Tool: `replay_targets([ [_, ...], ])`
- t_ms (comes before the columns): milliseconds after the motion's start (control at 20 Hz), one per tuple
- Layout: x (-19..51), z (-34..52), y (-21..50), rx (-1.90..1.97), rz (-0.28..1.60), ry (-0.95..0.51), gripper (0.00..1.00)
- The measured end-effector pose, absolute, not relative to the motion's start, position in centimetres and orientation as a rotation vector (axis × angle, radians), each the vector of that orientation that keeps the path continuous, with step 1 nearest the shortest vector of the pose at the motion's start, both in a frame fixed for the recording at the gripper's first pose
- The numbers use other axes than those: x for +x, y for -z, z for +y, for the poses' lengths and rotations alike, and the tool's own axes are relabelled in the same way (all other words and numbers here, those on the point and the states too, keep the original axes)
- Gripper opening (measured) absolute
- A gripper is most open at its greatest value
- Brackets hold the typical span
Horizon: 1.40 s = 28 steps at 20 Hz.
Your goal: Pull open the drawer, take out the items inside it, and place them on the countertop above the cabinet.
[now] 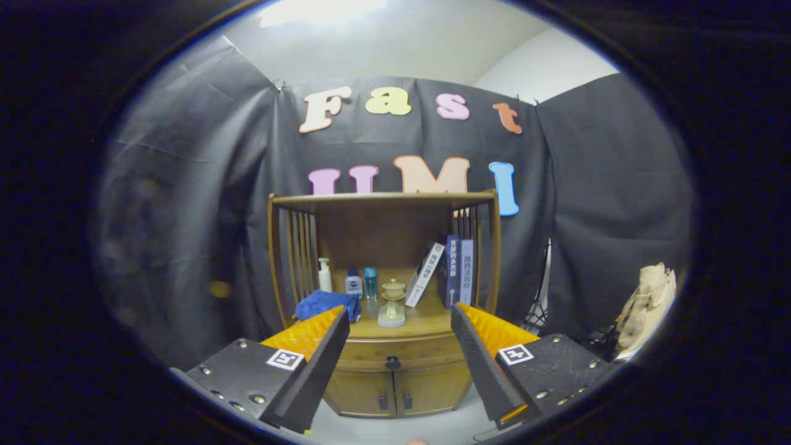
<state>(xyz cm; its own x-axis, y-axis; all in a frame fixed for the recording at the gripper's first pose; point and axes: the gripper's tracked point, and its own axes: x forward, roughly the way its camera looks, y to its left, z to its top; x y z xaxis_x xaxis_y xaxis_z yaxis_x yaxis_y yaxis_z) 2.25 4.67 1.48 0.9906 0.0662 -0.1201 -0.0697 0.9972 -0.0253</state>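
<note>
A small wooden cabinet [395, 383] stands ahead against the black cloth wall. Its drawer [395, 353] is closed, with a dark knob [393, 363] in the middle, seen between my fingers. The countertop [426, 321] above the drawer carries a pale ceramic cup on a stand [392, 304], a blue cloth [327, 304], small bottles [352, 281] and several books [451, 272]. My gripper [398, 321] is open, fingers spread wide, nothing between them, some distance short of the cabinet. The drawer's inside is hidden.
Two small doors [395, 392] sit below the drawer. A slatted shelf frame with a top board [383, 199] rises over the countertop. A beige cloth bundle [649, 306] lies off to the right. Pale floor [401, 426] stretches in front of the cabinet.
</note>
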Motion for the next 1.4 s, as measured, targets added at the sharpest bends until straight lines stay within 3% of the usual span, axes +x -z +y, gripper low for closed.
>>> replay_targets([
  [650,-4.7,0.1,-13.6,0.086,-0.082,-0.059,0.98],
  [1100,-3.2,-2.4,-7.4,0.056,0.018,-0.011,0.99],
  [1400,-3.4,-0.8,-7.5,0.047,0.019,-0.047,0.99],
])
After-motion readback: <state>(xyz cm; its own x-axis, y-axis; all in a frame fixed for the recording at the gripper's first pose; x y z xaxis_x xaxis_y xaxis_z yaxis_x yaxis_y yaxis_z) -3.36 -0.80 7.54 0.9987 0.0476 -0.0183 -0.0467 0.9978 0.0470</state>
